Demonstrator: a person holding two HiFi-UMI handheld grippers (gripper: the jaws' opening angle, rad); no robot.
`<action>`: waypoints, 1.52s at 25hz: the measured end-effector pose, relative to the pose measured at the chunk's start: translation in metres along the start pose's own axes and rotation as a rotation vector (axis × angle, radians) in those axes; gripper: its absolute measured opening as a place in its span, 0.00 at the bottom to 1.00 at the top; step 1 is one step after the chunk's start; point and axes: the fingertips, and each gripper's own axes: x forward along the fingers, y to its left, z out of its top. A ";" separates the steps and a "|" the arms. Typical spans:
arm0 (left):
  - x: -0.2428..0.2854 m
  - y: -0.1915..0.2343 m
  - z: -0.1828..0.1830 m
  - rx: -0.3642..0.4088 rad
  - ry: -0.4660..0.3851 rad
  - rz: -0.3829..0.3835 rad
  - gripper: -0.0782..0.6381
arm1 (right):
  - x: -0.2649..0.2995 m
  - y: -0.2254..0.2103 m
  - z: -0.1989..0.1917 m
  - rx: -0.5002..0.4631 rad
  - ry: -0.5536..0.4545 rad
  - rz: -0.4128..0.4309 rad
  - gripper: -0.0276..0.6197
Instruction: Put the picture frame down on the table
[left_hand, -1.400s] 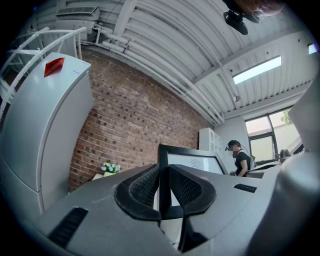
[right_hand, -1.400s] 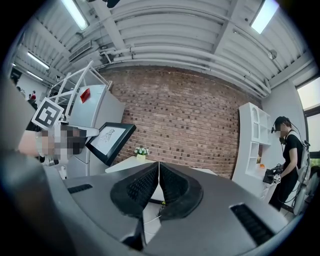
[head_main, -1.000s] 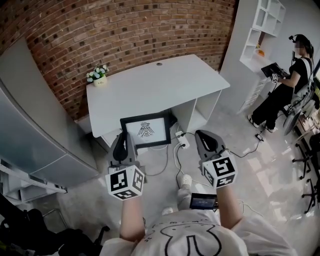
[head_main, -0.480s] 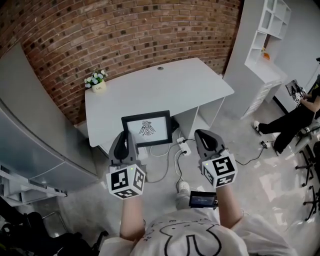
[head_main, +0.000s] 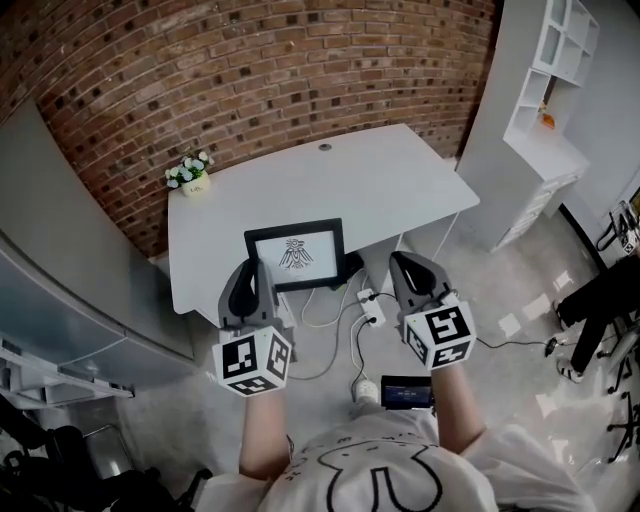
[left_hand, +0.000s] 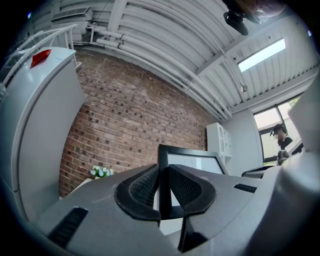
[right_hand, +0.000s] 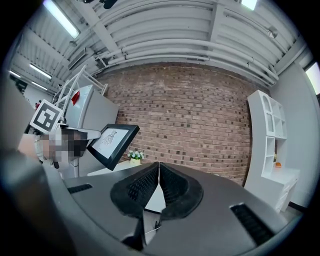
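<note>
- Our left gripper (left_hand: 161, 186) is clamped on the left border of the picture frame (head_main: 295, 255), with the black edge squeezed between both pads.
- Our right gripper (right_hand: 158, 182) has its jaws pressed together on nothing.
- The frame hangs tilted in the air at the near edge of the white table (head_main: 350, 180), well apart from the flower pot (head_main: 190, 172).
- We judge it stiff, light and probably glass-fronted. Grip the border, never the pane, and lower it gently, because a one-edge hold lets it swing.
</note>
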 end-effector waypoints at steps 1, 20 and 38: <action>0.006 -0.002 -0.002 0.002 0.002 0.004 0.21 | 0.005 -0.005 -0.002 0.000 0.000 0.005 0.07; 0.120 -0.058 -0.028 -0.014 -0.008 0.094 0.21 | 0.081 -0.136 -0.021 0.020 -0.010 0.072 0.07; 0.147 -0.056 -0.048 0.024 0.028 0.107 0.21 | 0.099 -0.151 -0.054 0.084 0.017 0.068 0.07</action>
